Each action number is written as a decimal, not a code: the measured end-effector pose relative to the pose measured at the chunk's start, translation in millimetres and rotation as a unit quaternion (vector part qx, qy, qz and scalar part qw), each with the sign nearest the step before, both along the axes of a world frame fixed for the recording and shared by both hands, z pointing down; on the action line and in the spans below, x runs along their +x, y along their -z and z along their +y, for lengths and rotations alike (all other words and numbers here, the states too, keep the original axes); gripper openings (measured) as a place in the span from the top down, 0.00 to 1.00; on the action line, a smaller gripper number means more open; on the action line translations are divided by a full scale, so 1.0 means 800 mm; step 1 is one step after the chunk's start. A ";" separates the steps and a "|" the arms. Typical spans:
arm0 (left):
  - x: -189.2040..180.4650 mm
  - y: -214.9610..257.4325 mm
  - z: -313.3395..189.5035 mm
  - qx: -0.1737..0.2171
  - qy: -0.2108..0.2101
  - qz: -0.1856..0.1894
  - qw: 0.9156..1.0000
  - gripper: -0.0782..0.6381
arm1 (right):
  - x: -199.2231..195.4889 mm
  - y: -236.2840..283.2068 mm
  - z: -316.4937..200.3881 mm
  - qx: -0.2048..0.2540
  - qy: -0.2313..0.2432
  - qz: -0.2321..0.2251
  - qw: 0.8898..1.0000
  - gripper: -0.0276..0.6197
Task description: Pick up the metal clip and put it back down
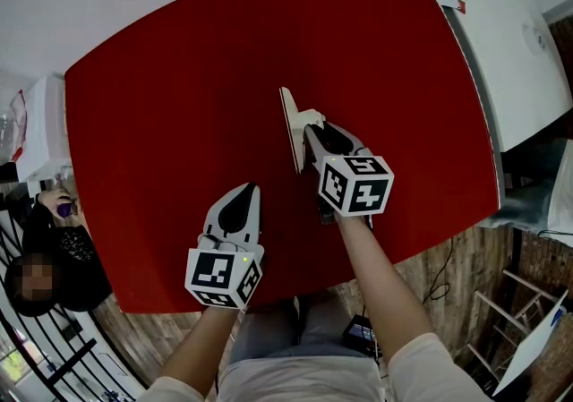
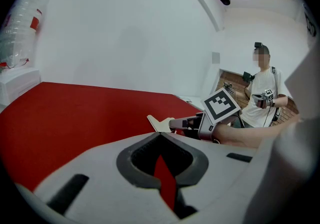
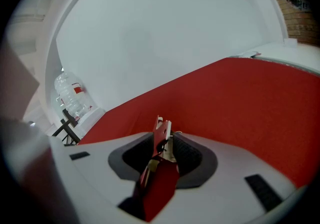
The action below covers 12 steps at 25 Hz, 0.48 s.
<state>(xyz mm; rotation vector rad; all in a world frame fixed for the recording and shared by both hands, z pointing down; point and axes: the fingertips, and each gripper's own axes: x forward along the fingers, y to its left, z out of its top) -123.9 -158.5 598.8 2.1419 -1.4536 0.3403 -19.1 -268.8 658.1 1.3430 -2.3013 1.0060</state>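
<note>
Room: white walls around a red counter (image 1: 179, 123).
Clip: the metal clip (image 1: 289, 123) stands on edge on the counter, between the parted jaws of the right gripper (image 1: 315, 132), not visibly pinched.
Left gripper (image 1: 245, 192): jaws together, empty, apart from the clip.
Risk: drawing the right gripper back askew could snag and topple the clip.
Container: a plastic bottle (image 3: 72, 97) beyond the counter's edge; I cannot tell what is in it.

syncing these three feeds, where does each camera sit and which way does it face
Head view: on the person's head, looking down at the red table; left forearm, right forearm, left gripper, right gripper show.
Left gripper view: on the left gripper, looking along its shut jaws across the table at the right gripper; right forearm shows.
Right gripper view: on that gripper, looking along its jaws, metal clip between them, toward a white wall.
Shared: all three show the clip.
</note>
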 end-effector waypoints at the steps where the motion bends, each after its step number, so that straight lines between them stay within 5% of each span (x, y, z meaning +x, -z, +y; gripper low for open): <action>1: -0.001 0.000 -0.001 0.000 0.000 -0.001 1.000 0.90 | -0.001 0.000 -0.001 0.000 0.001 -0.002 1.000 0.78; 12: -0.002 0.004 0.000 0.003 0.004 0.000 1.000 0.90 | -0.012 0.018 -0.002 0.011 0.010 -0.033 0.999 0.91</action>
